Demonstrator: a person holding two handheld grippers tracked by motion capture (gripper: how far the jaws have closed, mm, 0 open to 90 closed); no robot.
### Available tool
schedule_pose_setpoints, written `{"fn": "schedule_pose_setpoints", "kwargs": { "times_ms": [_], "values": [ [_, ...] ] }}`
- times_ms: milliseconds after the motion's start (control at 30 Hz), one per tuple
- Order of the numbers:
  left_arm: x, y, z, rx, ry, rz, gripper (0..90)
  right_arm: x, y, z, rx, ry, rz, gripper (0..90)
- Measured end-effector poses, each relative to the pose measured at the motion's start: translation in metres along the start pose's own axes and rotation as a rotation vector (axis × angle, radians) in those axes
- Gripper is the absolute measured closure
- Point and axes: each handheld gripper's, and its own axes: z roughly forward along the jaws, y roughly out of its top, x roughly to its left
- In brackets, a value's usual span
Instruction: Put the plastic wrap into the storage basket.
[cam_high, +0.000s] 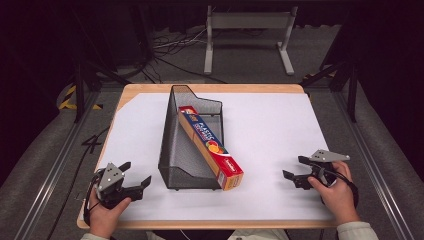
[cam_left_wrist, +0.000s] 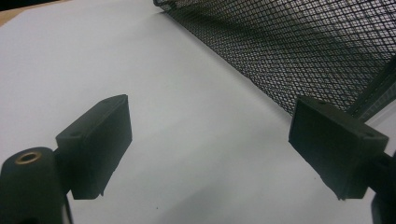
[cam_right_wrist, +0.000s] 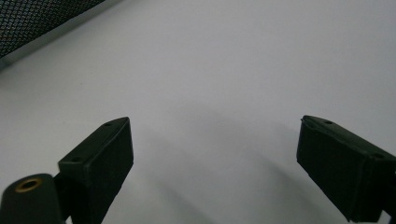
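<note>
A black mesh basket (cam_high: 172, 150) stands mid-table on the white sheet, its long side running front to back. A long orange and blue plastic-wrap box (cam_high: 210, 145) lies slanted in it, its near end jutting over the basket's front right corner. My left gripper (cam_high: 136, 174) rests open at the front left, just left of the basket; its own view shows the mesh wall (cam_left_wrist: 299, 51) close beyond the right jaw. My right gripper (cam_high: 295, 167) rests open at the front right, nothing between its jaws, with a corner of mesh (cam_right_wrist: 32, 21) at the far left.
The white sheet (cam_high: 280, 130) covers a wooden table (cam_high: 150, 88) whose edge shows at the back and front. Beyond the table stand a grey metal frame (cam_high: 247, 30), cables and black stand legs on the floor.
</note>
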Motion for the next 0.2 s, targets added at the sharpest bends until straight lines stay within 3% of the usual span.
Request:
{"fn": "schedule_pose_setpoints", "kwargs": {
  "times_ms": [200],
  "values": [
    [-0.0002,0.0003,0.0014,0.007,0.002,0.006,12.2,0.0002,-0.0007,-0.0003,-0.004,-0.023,0.007,11.6]
  ]
}}
